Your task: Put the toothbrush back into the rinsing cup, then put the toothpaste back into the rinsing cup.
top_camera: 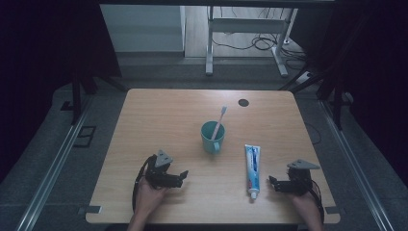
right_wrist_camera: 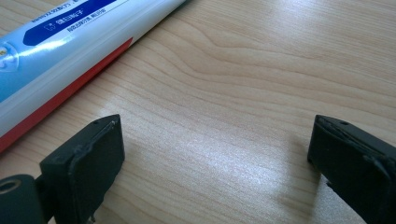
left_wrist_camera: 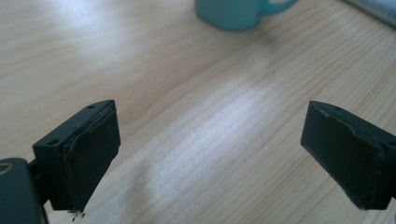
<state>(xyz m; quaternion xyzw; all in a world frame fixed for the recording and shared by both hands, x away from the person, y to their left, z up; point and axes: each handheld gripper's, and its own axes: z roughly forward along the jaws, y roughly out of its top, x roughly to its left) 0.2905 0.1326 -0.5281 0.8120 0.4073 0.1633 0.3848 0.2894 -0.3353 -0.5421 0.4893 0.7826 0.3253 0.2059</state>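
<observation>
A teal mug [top_camera: 212,137] stands mid-table with a white toothbrush [top_camera: 219,122] leaning in it, head up. To its right lies a toothpaste tube [top_camera: 252,169], cap toward the front edge. My left gripper [top_camera: 183,176] rests low at the front left, jaws wide apart over bare wood, pointing right; the mug [left_wrist_camera: 238,13] sits ahead at the top of its view. My right gripper [top_camera: 272,182] rests at the front right, open, just right of the tube's cap end. In the right gripper view the tube [right_wrist_camera: 70,44] runs along the upper left, beside the left jaw, not between the jaws.
The wooden table [top_camera: 163,115] has a dark round hole [top_camera: 243,102] near its far right. A person's hands come in from the bottom edge. Beyond the table stand a grey floor, metal desk legs [top_camera: 209,48] and loose cables.
</observation>
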